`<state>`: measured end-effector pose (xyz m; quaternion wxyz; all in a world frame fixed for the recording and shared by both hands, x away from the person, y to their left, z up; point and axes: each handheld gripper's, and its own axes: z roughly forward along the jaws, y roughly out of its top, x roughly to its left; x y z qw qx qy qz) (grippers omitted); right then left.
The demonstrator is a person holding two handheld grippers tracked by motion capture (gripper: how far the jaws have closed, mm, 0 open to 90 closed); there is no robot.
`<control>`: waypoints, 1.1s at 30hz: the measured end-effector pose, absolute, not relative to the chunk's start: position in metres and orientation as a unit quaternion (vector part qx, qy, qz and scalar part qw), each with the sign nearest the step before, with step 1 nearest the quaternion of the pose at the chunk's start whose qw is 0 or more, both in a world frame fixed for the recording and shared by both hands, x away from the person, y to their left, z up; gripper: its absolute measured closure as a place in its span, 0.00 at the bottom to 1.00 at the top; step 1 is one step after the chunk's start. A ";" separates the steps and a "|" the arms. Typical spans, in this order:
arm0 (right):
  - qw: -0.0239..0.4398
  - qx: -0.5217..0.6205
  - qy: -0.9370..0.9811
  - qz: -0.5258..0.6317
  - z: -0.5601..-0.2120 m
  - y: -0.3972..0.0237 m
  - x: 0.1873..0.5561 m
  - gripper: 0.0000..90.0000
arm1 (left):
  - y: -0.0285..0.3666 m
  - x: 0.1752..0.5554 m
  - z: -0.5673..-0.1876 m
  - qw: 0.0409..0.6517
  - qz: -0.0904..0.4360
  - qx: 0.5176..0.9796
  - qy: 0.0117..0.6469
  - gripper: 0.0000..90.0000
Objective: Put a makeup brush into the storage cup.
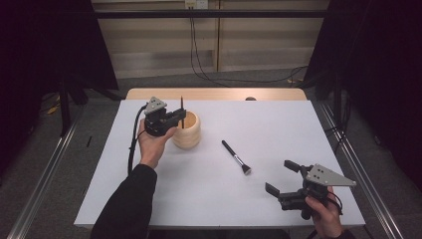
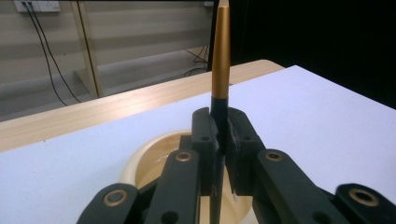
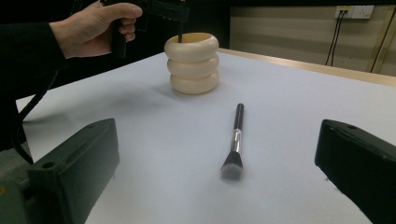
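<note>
1. Makeup brush (image 2: 221, 56), slim and gold-handled with a black lower section, is standing upright in the left gripper (image 1: 175, 117), directly over the mouth of a cream holder (image 1: 187, 130); its lower end is reaching down into the opening.
2. Nearest the person, the right gripper (image 1: 281, 180) is resting low over the front right of the white table (image 1: 278, 124) with its jaws standing wide apart and nothing between them.
3. Just beyond it, a second makeup brush (image 3: 235, 140) is lying flat on the table, black handle pointing away, silver ferrule in the middle, dark bristles fanning toward the right gripper.
4. Farther back and to the left, the holder is sitting upright on the table; it is a stack of three rounded, smooth rings, looking like pale wood or ceramic, and hollow inside.
5. Above it, the left gripper's jaws are pressing closed on the black section of the held brush.
6. The brush is likely handling as light, stiff and smooth, so it may be prone to slipping or tilting; gripping the handle near the ferrule, away from the soft bristles, looks safest.
7. At the far edge, a light wooden strip (image 1: 214, 93) is bordering the table.
</note>
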<state>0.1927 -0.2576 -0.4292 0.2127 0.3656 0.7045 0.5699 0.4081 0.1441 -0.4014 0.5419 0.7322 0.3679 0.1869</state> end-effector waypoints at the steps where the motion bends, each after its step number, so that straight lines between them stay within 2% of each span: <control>1: 0.213 0.366 0.704 0.570 -0.429 -0.257 0.193 0.00 | 0.143 0.408 -0.402 0.539 0.186 0.735 0.368 0.93; 10: 0.211 0.365 0.704 0.571 -0.429 -0.258 0.192 0.00 | 0.143 0.408 -0.403 0.539 0.184 0.735 0.369 0.92; 16: 0.213 0.366 0.704 0.570 -0.429 -0.258 0.192 0.00 | 0.143 0.408 -0.404 0.542 0.187 0.730 0.373 0.85; 19: 0.213 0.366 0.705 0.569 -0.429 -0.258 0.193 0.00 | 0.143 0.409 -0.404 0.542 0.187 0.731 0.369 0.75; 23: 0.211 0.363 0.706 0.570 -0.429 -0.258 0.193 0.00 | 0.143 0.410 -0.404 0.538 0.183 0.730 0.379 0.57; 33: 0.214 0.370 0.702 0.570 -0.429 -0.260 0.193 0.00 | 0.147 0.408 -0.401 0.537 0.188 0.722 0.394 0.18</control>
